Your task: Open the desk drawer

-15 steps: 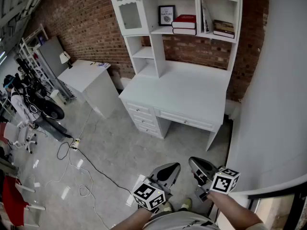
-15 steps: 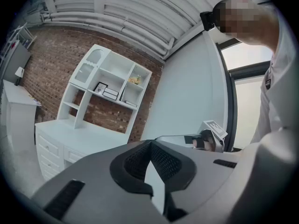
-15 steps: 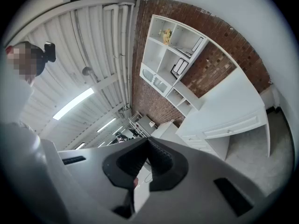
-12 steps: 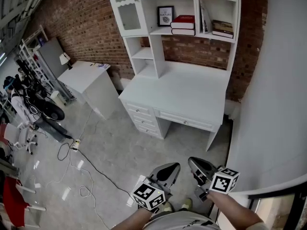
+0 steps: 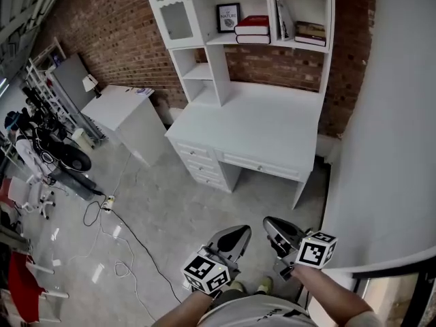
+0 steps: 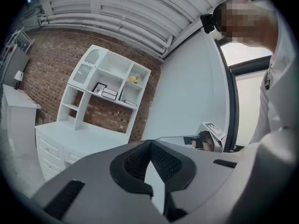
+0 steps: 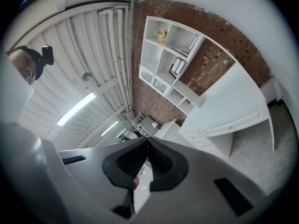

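Observation:
The white desk [image 5: 255, 125] with a shelf hutch stands against the brick wall, some way ahead of me. Its wide drawer [image 5: 262, 165] with a small knob sits shut under the desktop, beside a stack of small drawers [image 5: 199, 162]. Low in the head view, my left gripper [image 5: 240, 234] and right gripper [image 5: 271, 225] hover side by side over the floor, far from the desk. Both are shut with nothing between the jaws. The left gripper view shows the desk [image 6: 70, 135] past the left gripper [image 6: 150, 143]. The right gripper view shows the wide drawer [image 7: 238, 122] beyond the right gripper [image 7: 147, 141].
A smaller white table [image 5: 126, 111] stands left of the desk. Black cables [image 5: 116, 230] trail over the grey floor at left. A tall white wall [image 5: 388, 148] runs close along my right. Books [image 5: 253, 29] and a framed picture [image 5: 228, 17] fill the hutch shelves. A red chair [image 5: 20, 285] stands at far left.
The head view has shifted, so the desk sits slightly higher and further left in the frame. Both grippers have drifted a little left and up. They stay shut.

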`<move>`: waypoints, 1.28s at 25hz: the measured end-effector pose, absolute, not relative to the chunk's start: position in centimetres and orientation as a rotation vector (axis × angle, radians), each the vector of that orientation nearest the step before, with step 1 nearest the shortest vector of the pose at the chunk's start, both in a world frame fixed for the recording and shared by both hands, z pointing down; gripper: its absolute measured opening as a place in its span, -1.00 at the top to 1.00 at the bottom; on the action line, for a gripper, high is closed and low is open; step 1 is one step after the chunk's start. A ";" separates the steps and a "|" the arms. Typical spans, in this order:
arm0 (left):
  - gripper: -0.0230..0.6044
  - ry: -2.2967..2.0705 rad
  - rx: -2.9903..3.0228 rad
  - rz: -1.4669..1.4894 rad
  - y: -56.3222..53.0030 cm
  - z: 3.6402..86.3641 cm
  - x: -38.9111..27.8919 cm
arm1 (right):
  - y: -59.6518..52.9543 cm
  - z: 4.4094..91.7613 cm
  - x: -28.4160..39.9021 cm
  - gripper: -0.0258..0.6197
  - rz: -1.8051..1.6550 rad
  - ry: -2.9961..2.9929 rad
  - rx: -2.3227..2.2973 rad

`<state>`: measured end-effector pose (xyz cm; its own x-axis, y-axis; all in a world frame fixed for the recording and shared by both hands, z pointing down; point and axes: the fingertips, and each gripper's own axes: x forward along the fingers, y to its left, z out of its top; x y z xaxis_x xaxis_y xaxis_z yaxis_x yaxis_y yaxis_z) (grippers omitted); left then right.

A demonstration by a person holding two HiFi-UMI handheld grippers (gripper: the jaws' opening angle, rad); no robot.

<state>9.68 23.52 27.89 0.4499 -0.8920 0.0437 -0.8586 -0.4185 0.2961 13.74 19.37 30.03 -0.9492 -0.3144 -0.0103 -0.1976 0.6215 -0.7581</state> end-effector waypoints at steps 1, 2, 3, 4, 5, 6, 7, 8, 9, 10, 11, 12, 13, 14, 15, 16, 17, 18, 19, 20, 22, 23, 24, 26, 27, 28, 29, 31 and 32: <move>0.89 -1.515 2.425 -0.172 23.4 27.9 9.7 | 19.1 30.2 13.9 0.86 -1.248 2.689 -0.426; 0.89 -1.525 2.420 -0.170 23.3 28.0 9.7 | 18.9 30.4 14.0 0.86 -1.258 2.682 -0.424; 0.89 -1.534 2.414 -0.169 23.2 28.1 9.7 | 18.7 30.6 14.1 0.86 -1.268 2.675 -0.422; 0.89 -1.539 2.409 -0.168 23.2 28.3 9.7 | 18.6 30.9 14.3 0.86 -1.279 2.668 -0.423; 0.89 -1.541 2.405 -0.165 23.1 28.5 9.8 | 18.5 31.2 14.3 0.86 -1.292 2.660 -0.424; 0.89 -1.542 2.402 -0.163 23.1 28.7 9.8 | 18.3 31.4 14.4 0.86 -1.303 2.652 -0.428; 0.89 -1.544 2.400 -0.160 23.0 28.9 9.7 | 18.1 31.6 14.4 0.86 -1.311 2.646 -0.433; 0.89 -1.546 2.399 -0.160 22.7 28.9 9.5 | 17.8 31.6 14.4 0.86 -1.312 2.642 -0.437; 0.89 -1.550 2.399 -0.160 22.3 29.0 9.3 | 17.3 31.6 14.3 0.86 -1.312 2.638 -0.442; 0.89 -1.552 2.399 -0.160 21.8 29.0 9.0 | 16.7 31.6 14.2 0.86 -1.313 2.634 -0.447; 0.89 -1.552 2.399 -0.161 21.3 29.0 8.8 | 16.1 31.7 14.0 0.86 -1.318 2.629 -0.453; 0.89 -1.549 2.398 -0.162 20.8 29.2 8.6 | 15.6 32.0 13.9 0.86 -1.326 2.624 -0.462; 0.89 -1.545 2.396 -0.163 20.4 29.4 8.3 | 15.1 32.3 13.7 0.86 -1.336 2.620 -0.471; 0.89 -1.540 2.394 -0.165 19.8 29.7 8.1 | 14.6 32.7 13.5 0.86 -1.347 2.616 -0.479; 0.89 -1.535 2.393 -0.167 19.2 30.0 7.7 | 14.2 33.1 13.2 0.86 -1.356 2.614 -0.486; 0.89 -1.530 2.394 -0.168 18.5 30.2 7.3 | 13.6 33.5 12.8 0.86 -1.364 2.612 -0.492; 0.89 -1.524 2.396 -0.168 17.8 30.5 6.9 | 13.0 33.9 12.5 0.86 -1.372 2.611 -0.500; 0.89 -1.516 2.399 -0.166 17.0 30.7 6.5 | 12.3 34.2 12.1 0.86 -1.379 2.610 -0.509; 0.89 -1.508 2.402 -0.163 16.1 30.9 5.9 | 11.6 34.5 11.6 0.86 -1.385 2.608 -0.519; 0.89 -1.499 2.406 -0.160 15.2 31.1 5.4 | 10.7 34.8 11.1 0.86 -1.389 2.605 -0.530; 0.89 -1.478 2.414 -0.152 13.2 31.5 4.1 | 8.8 35.3 10.0 0.86 -1.393 2.598 -0.554; 0.89 -1.466 2.420 -0.146 12.1 31.8 3.5 | 7.7 35.7 9.4 0.86 -1.394 2.593 -0.569; 0.89 -1.453 2.428 -0.138 11.0 32.0 2.8 | 6.6 36.0 8.7 0.86 -1.398 2.588 -0.586; 0.89 -1.425 2.449 -0.115 8.7 32.5 1.4 | 4.6 36.9 7.4 0.86 -1.413 2.571 -0.621; 0.89 -1.410 2.459 -0.103 7.6 32.9 0.7 | 3.6 37.4 6.7 0.85 -1.421 2.560 -0.641; 0.89 -1.393 2.468 -0.091 6.5 33.3 0.0 | 2.7 37.8 6.0 0.86 -1.429 2.550 -0.660; 0.89 -1.376 2.477 -0.078 5.5 33.7 -0.6 | 1.7 38.2 5.3 0.85 -1.435 2.540 -0.682; 0.89 -1.340 2.501 -0.055 3.5 34.4 -1.7 | -0.1 39.3 4.2 0.85 -1.443 2.525 -0.732; 0.89 -1.321 2.515 -0.045 2.6 34.8 -2.2 | -1.0 40.0 3.8 0.85 -1.447 2.519 -0.761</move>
<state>-2.18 2.58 34.84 0.5770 -0.8092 0.1106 -0.7999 -0.5326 0.2766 3.76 -1.03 40.00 -0.8627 -0.4895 0.1270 -0.3563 0.4103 -0.8394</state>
